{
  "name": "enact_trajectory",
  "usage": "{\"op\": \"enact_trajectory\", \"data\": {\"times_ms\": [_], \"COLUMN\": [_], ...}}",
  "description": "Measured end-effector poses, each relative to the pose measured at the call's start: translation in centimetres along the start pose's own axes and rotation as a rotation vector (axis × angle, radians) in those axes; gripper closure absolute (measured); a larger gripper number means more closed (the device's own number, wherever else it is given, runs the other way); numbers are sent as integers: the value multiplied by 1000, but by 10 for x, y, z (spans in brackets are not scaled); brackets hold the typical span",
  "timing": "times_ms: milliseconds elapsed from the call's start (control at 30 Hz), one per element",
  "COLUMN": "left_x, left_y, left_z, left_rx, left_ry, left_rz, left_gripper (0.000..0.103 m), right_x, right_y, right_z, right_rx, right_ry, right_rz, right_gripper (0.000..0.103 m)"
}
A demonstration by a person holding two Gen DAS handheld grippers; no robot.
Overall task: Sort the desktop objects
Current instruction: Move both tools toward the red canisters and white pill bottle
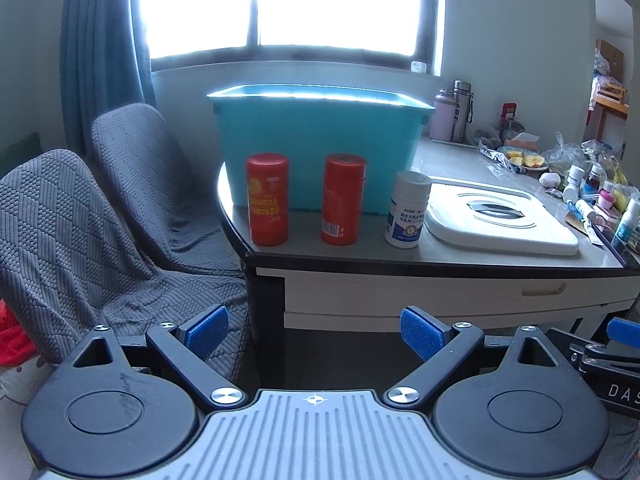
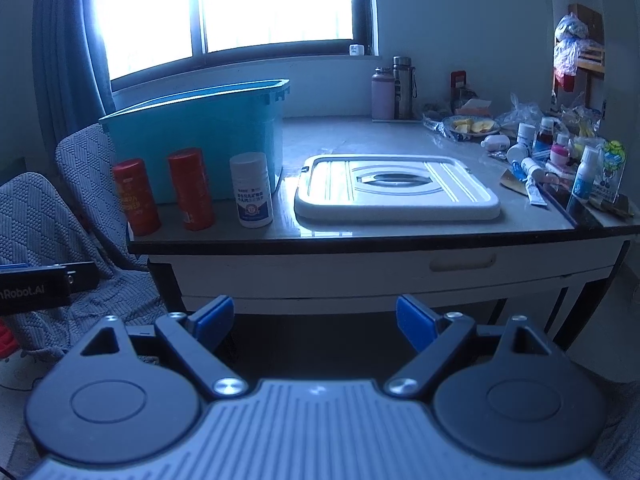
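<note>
Two red cylindrical bottles (image 1: 268,199) (image 1: 343,199) and a white pill bottle (image 1: 407,210) stand in a row near the table's front left edge, in front of a teal plastic bin (image 1: 320,136). The bin's white lid (image 1: 500,220) lies flat to their right. My left gripper (image 1: 314,334) hangs open below the table edge, well short of the bottles, nothing between its blue pads. My right gripper (image 2: 316,322) is likewise open and empty, low in front of the table drawer. The same bottles (image 2: 135,197) (image 2: 191,189) (image 2: 251,190) and lid (image 2: 396,188) show in the right wrist view.
Small bottles, tubes and plastic bags (image 2: 560,152) crowd the table's right side, with a plate of fruit (image 2: 472,126) and two flasks (image 2: 394,88) at the back. Grey-covered chairs (image 1: 100,208) stand left of the table. A window is behind.
</note>
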State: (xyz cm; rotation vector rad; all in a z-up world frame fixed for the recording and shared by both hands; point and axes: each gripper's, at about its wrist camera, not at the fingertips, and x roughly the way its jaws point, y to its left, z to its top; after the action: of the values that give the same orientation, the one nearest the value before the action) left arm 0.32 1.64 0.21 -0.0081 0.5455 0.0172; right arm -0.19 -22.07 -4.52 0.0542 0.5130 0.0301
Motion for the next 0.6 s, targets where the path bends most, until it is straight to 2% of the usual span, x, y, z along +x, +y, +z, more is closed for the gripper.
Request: {"op": "enact_trajectory", "data": {"times_ms": [367,600], "left_x": [-2,7], "left_y": [18,29], "left_z": [11,20], "left_rx": [-14,-26], "left_ry": [15,9], "left_rz": [7,25], "left_gripper": [9,9], "right_x": [2,14], "right_y": [12,24], "right_z": [11,18], "right_rx": [-4,-4], "right_ry": [21,5], "right_rz": [20,31], "right_gripper": [14,14]}}
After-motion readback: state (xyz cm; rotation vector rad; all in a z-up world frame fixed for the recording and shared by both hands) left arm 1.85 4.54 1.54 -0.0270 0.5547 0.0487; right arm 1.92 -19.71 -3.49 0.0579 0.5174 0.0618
